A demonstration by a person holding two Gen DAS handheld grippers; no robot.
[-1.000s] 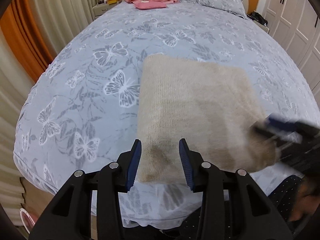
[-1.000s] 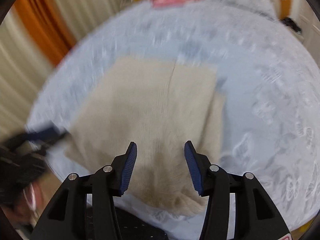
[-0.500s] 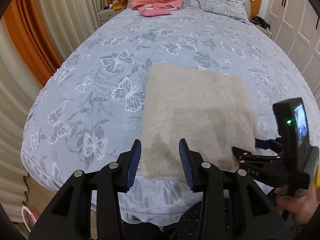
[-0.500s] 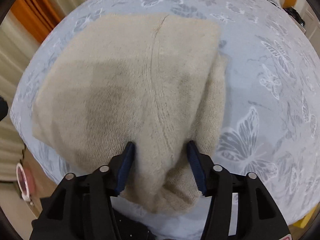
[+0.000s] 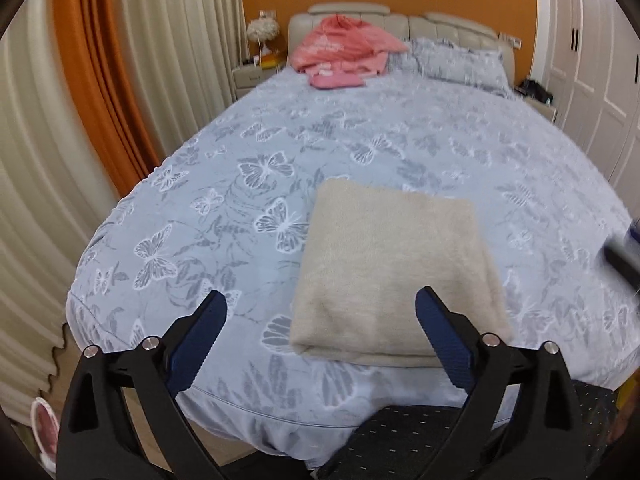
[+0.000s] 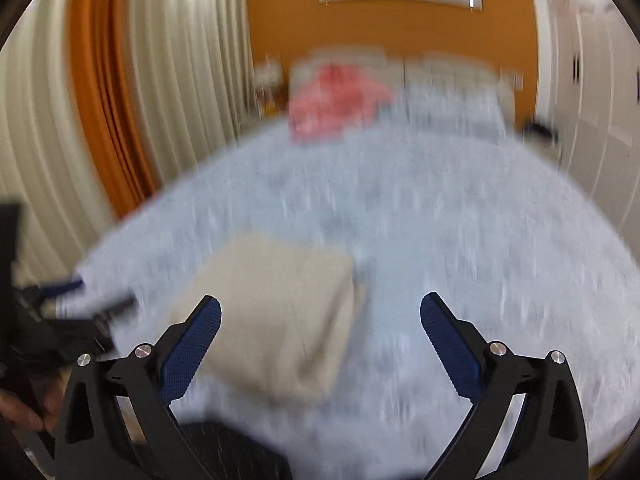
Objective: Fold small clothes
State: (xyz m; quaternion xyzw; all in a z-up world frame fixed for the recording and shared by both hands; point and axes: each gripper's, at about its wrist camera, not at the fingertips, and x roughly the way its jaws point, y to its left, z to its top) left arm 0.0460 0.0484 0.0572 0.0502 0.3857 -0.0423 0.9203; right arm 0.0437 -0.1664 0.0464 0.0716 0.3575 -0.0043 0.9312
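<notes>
A beige knitted garment (image 5: 390, 272) lies folded into a neat rectangle near the foot edge of the bed (image 5: 400, 144). My left gripper (image 5: 320, 334) is open wide and empty, raised just in front of the garment's near edge. My right gripper (image 6: 320, 334) is open wide and empty; its view is blurred by motion. There the garment (image 6: 276, 312) lies ahead and to the left, and the left gripper (image 6: 60, 312) shows at the left edge. The right gripper appears as a dark blur at the right edge of the left wrist view (image 5: 624, 260).
A pile of pink clothes (image 5: 344, 50) lies at the head of the bed beside a pillow (image 5: 460, 64). Orange and cream curtains (image 5: 100, 80) hang on the left. White wardrobe doors (image 5: 592, 40) stand on the right. A dark dotted cloth (image 5: 420, 436) is below the bed edge.
Both grippers have opened wide and pulled back and up from the garment. The right gripper let go of the garment's near edge. The garment stays folded on the bed.
</notes>
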